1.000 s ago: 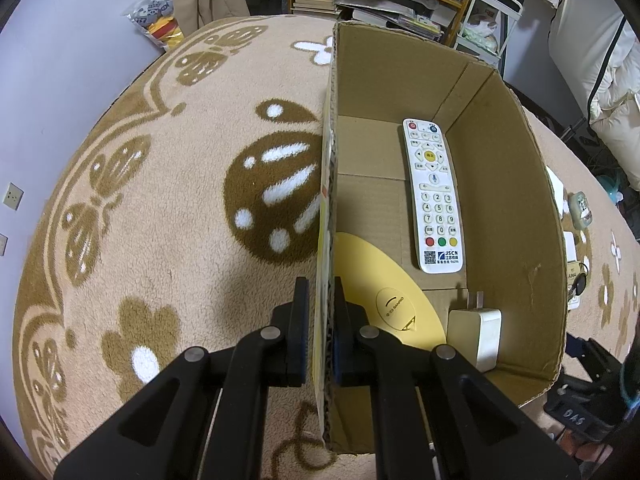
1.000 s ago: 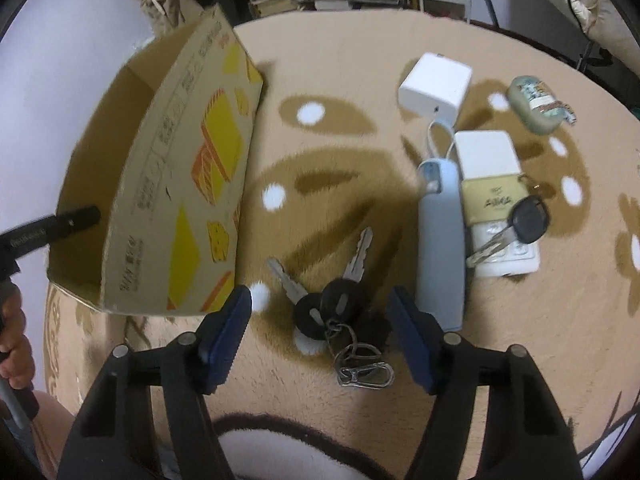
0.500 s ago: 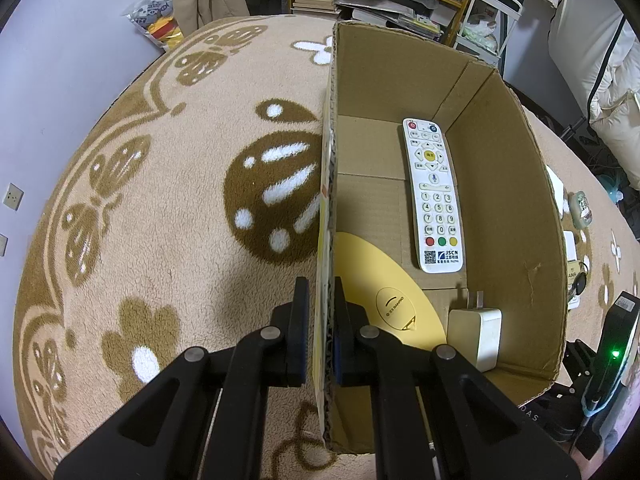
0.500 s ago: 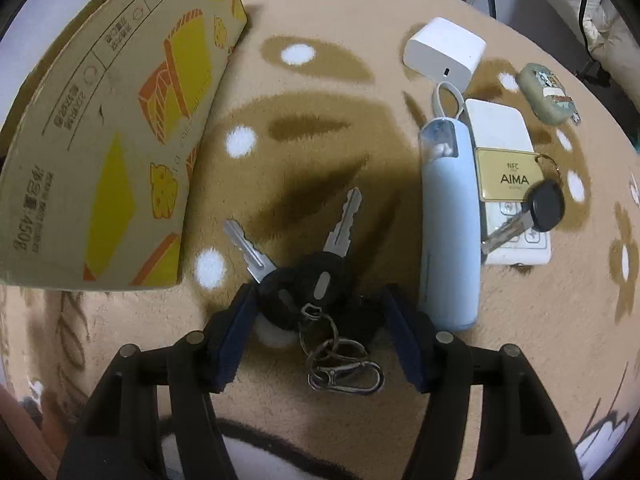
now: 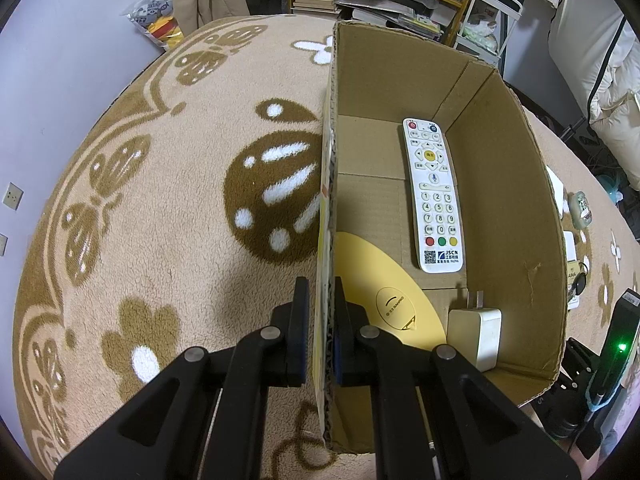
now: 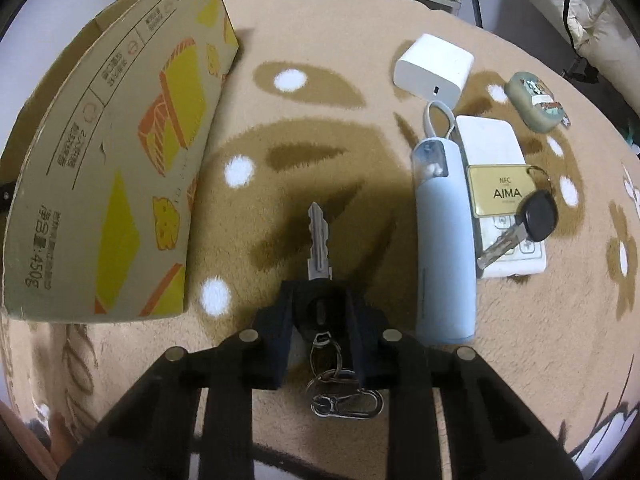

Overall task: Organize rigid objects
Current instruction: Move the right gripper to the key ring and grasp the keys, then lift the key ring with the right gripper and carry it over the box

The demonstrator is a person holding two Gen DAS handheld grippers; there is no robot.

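Left wrist view: the left gripper (image 5: 320, 330) is unchanged from a second ago, its jaws clenched on the near side wall of the open brown cardboard box (image 5: 516, 216), which stands on the beige patterned carpet (image 5: 168, 184). New at the lower right edge is a black device with a green light (image 5: 618, 346), cut off by the frame. Inside the box lie a white remote control (image 5: 434, 196) marked "JSCN", a white plug adapter (image 5: 476, 336) and a yellow round disc (image 5: 384, 292) with small print too fine to read, partly hidden by the wall.

Right wrist view: the right gripper (image 6: 322, 312) has come down onto the bunch of black-headed keys (image 6: 320, 236); its jaws have just been closing and now grasp the black heads. Of the two blades splayed earlier, only one shows. Ring and carabiner lie on the carpet. To the right lie a pale blue tube-shaped case (image 6: 444, 248), a gold tag (image 6: 502, 192) reading "NFC AIMA" and a black-headed single key (image 6: 520, 224). The box side reads "450g".
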